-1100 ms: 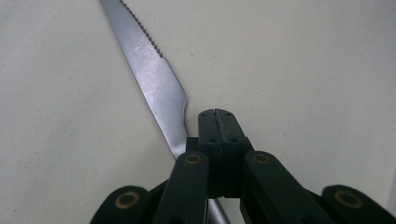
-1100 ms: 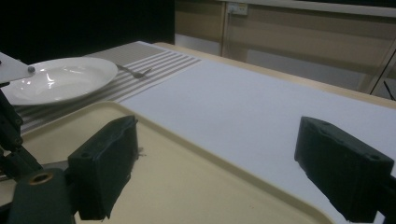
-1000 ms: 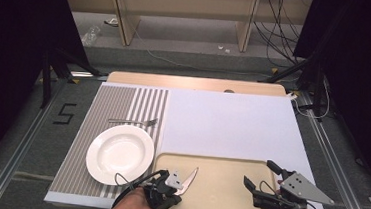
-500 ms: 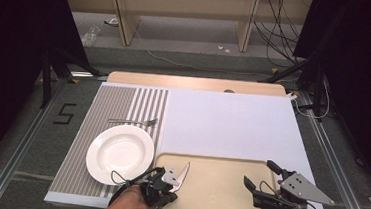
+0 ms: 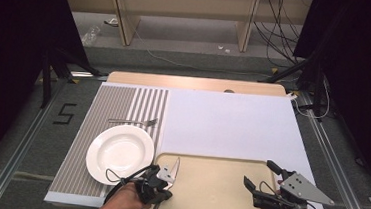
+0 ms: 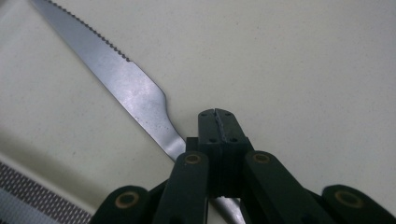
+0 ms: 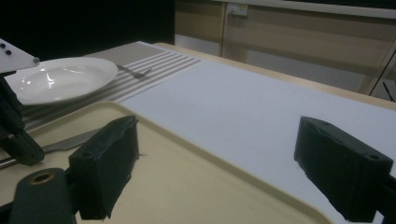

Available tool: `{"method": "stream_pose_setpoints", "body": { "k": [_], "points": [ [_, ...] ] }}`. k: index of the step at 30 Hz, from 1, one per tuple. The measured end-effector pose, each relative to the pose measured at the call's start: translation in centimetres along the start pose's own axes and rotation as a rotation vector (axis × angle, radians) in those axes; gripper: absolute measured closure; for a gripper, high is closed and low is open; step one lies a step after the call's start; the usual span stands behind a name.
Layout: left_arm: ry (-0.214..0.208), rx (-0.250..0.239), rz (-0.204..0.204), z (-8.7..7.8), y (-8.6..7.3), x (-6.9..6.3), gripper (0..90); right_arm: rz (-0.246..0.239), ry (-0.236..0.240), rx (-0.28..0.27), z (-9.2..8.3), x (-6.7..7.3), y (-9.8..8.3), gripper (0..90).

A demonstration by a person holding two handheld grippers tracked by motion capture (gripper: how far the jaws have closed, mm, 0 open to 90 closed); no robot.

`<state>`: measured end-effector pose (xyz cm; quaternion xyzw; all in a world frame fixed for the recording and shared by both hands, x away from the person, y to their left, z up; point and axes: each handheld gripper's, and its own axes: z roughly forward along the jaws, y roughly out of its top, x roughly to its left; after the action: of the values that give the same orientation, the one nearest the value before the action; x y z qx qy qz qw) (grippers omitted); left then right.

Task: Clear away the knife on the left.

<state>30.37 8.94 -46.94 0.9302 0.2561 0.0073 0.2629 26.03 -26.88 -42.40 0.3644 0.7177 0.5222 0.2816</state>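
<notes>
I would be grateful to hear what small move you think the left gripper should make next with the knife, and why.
Probably lift it a little. The left gripper looks shut on the knife at its handle, the blade lies low over the tray, and the plate and fork wait on the striped mat beside it.

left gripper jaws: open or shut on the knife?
Shut on it. In the left gripper view the left gripper has its jaw tips pressed together, and the knife handle passes between the jaws lower down, over the tray.
</notes>
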Motion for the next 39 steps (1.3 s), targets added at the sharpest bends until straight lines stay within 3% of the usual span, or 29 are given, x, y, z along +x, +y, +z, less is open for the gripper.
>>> {"method": "stream_pose_setpoints", "body": {
  "k": [15,28,30,34,36,39],
  "points": [
    [0.038,0.017,-0.029,-0.8,-1.0,0.6,89.3,0.001,0.001,-0.006,0.0,0.1,0.0,14.7],
    [0.034,0.018,-0.039,-1.2,-1.6,0.4,88.8,0.003,0.000,-0.006,0.0,0.0,0.0,14.7],
    [0.040,0.018,-0.040,-1.1,-1.5,0.4,84.9,0.000,0.001,0.000,0.0,0.0,0.0,14.7],
    [0.030,-0.028,-0.036,-1.8,-1.3,0.4,79.2,-0.002,0.001,-0.002,0.0,0.0,0.0,14.7],
    [0.025,-0.076,-0.055,-2.3,-1.2,0.5,71.9,-0.004,0.002,0.000,0.0,0.0,0.0,14.7],
    [0.014,-0.094,-0.073,-2.5,-1.1,0.7,60.2,0.000,0.002,-0.002,0.0,0.0,0.0,14.7]
  ]
}}
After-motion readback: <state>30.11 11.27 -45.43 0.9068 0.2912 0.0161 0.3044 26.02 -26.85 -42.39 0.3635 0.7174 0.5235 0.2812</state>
